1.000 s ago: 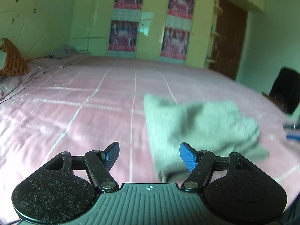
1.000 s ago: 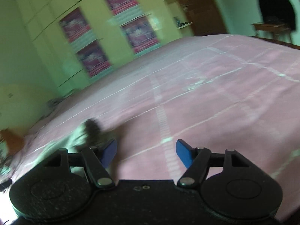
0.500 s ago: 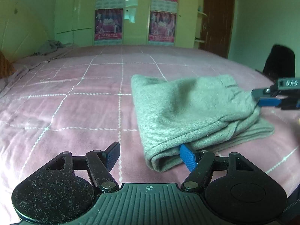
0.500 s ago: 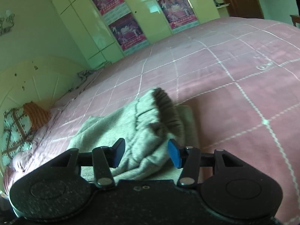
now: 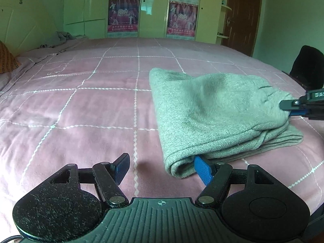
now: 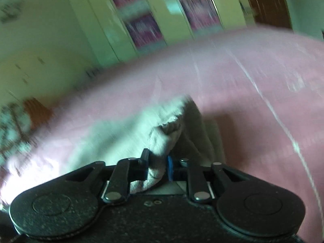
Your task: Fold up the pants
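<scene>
The grey pants (image 5: 212, 113) lie folded in layers on the pink bed (image 5: 81, 105), right of centre in the left wrist view. My left gripper (image 5: 162, 168) is open at the near folded corner, its right fingertip (image 5: 202, 170) under the edge of the top layer. My right gripper (image 6: 158, 168) is shut on the pants (image 6: 156, 141) at their bunched end. It also shows at the right edge of the left wrist view (image 5: 293, 107), pinching the far right corner.
A wardrobe with posters (image 5: 151, 10) stands behind the bed. A brown door (image 5: 241, 16) is at the back right. A dark chair (image 5: 307, 68) stands at the right bed edge. A pillow (image 5: 6, 60) and crumpled cloth (image 5: 58, 38) lie at the left.
My right gripper has closed on the pants' right end and is moving; its view is blurred. My left gripper has come closer to the near folded corner and stays open.
</scene>
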A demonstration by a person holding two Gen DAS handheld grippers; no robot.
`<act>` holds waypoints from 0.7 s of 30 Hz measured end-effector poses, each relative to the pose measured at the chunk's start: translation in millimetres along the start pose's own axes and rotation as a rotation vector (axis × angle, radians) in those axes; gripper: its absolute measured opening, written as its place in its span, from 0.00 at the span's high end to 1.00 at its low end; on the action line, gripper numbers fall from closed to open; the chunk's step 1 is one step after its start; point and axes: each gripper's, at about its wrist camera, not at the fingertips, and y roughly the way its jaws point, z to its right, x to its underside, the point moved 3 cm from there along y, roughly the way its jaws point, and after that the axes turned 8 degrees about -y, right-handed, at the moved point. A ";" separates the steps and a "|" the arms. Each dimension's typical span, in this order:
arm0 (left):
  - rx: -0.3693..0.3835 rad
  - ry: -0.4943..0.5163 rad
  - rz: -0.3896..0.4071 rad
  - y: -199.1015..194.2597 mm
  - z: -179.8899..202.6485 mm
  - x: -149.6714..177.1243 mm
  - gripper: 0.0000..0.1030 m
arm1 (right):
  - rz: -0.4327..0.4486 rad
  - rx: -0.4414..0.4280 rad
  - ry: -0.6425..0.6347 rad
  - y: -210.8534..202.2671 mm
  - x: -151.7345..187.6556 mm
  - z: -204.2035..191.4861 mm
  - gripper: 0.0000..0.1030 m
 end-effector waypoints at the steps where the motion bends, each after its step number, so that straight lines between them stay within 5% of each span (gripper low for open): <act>1: -0.002 0.001 0.004 -2.3 0.3 0.1 0.31 | -0.001 -0.019 0.035 -1.4 3.9 4.9 0.75; 4: -0.013 -0.002 0.007 -4.4 0.1 0.9 0.31 | 0.081 -0.011 0.055 -26.8 9.6 8.4 0.50; 5: -0.016 0.000 0.006 -3.9 0.7 1.0 0.31 | 0.080 -0.002 0.063 -31.2 12.4 9.6 0.32; 17: -0.068 0.001 -0.075 4.9 3.0 6.4 0.31 | 0.040 -0.012 0.129 -28.0 22.6 19.3 0.32; 21: -0.134 -0.043 -0.036 8.1 -6.6 1.8 0.31 | 0.024 -0.014 0.142 -21.3 21.7 22.1 0.30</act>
